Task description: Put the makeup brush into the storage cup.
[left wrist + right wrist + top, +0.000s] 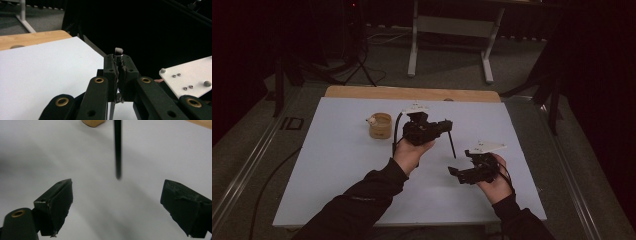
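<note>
The left gripper clamps a paintbrush (bristles up); the right gripper, fingers wide apart, could knock its dangling handle loose.

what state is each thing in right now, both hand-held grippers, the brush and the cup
left hand-held gripper: shut on the brush
right hand-held gripper: open, holding nothing
brush: clamped, bristles up, black handle hanging down off the board
cup: upright on the white board, apart from both grippers
</note>
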`<state>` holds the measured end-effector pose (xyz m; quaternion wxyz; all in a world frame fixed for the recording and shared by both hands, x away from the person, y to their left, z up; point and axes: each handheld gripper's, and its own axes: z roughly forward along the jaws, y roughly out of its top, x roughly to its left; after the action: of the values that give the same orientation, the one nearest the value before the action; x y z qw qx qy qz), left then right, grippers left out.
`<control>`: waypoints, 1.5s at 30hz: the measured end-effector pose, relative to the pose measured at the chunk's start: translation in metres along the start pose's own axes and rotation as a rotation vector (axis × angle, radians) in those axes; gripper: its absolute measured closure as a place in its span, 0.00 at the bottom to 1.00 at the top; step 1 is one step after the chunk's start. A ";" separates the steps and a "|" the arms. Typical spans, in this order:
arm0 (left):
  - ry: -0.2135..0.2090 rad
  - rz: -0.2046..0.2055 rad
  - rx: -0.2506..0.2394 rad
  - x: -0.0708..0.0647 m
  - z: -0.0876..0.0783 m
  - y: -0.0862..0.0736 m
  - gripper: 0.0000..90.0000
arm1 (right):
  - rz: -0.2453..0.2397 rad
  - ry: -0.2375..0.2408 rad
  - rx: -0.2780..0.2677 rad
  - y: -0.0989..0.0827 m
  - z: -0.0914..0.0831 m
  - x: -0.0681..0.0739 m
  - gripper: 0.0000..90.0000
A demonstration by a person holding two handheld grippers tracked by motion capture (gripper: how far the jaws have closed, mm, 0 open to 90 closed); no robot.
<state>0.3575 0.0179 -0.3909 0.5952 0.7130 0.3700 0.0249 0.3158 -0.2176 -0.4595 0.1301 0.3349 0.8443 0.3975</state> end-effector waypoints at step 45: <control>0.319 0.153 -0.020 0.031 -0.077 0.057 0.94 | -0.002 -0.004 0.015 -0.002 0.002 -0.001 0.12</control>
<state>0.3721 0.0983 -0.3316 0.5321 0.7202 0.4041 0.1868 0.3171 -0.2177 -0.4624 0.1297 0.3360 0.8473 0.3904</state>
